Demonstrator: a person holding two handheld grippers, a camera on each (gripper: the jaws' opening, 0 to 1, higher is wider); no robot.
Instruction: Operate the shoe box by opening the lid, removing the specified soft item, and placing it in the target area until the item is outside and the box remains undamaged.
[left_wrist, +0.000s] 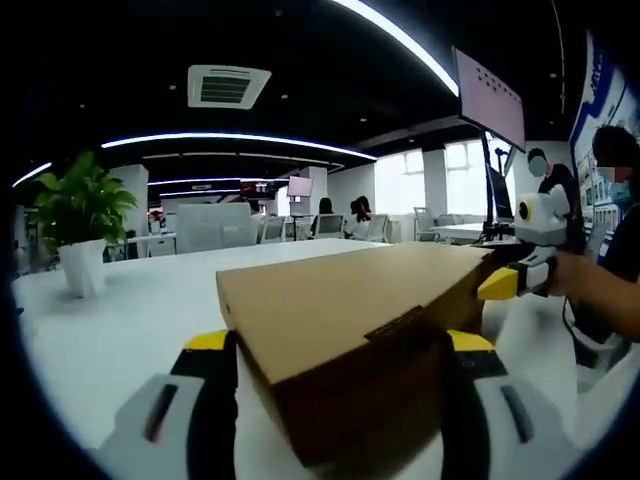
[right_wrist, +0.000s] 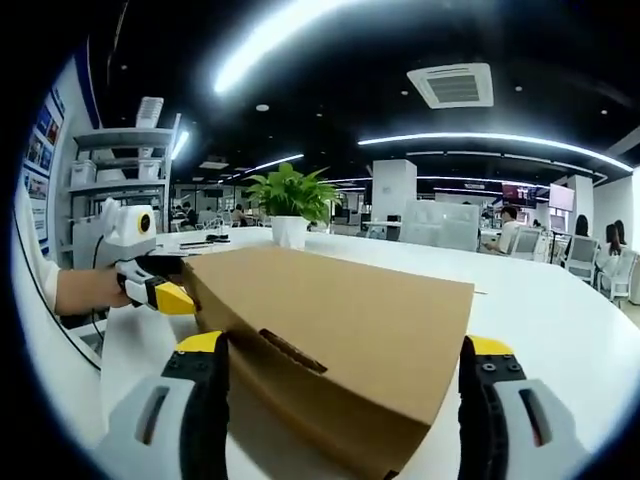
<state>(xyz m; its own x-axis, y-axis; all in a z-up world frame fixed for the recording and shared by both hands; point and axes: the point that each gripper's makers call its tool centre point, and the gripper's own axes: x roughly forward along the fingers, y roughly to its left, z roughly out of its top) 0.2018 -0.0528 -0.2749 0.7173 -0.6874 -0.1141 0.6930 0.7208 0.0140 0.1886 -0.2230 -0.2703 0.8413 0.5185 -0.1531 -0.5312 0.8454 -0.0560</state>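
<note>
While the brown cardboard shoe box (left_wrist: 350, 320) sat closed on the white counter (left_wrist: 120, 320), each claw was set at one of its ends. In the left gripper view, the left claw (left_wrist: 335, 400) had its two jaws spread wide, one on either side of the near corner of the box, so that the box end stood between them; whether the jaws pressed on the cardboard or merely flanked it could not be told. A small tab on the lid's front edge lay just ahead of this claw. At the far end of the box, in the same view, the right claw (left_wrist: 497, 284) showed with its yellow tip right at the box edge, held by a hand (left_wrist: 575, 285).

In the right gripper view, the shoe box (right_wrist: 340, 340) again filled the space between the jaws of the right claw (right_wrist: 345, 400), which were also spread wide to either side of the box's near end. The lid lay flat and shut. At the far left corner, the left claw (right_wrist: 168, 296) met the box with its yellow tip, held by a hand (right_wrist: 85, 290).

Beyond the box, a green plant in a white pot (right_wrist: 290, 205) stood on the counter. Office chairs and seated people showed in the background.
</note>
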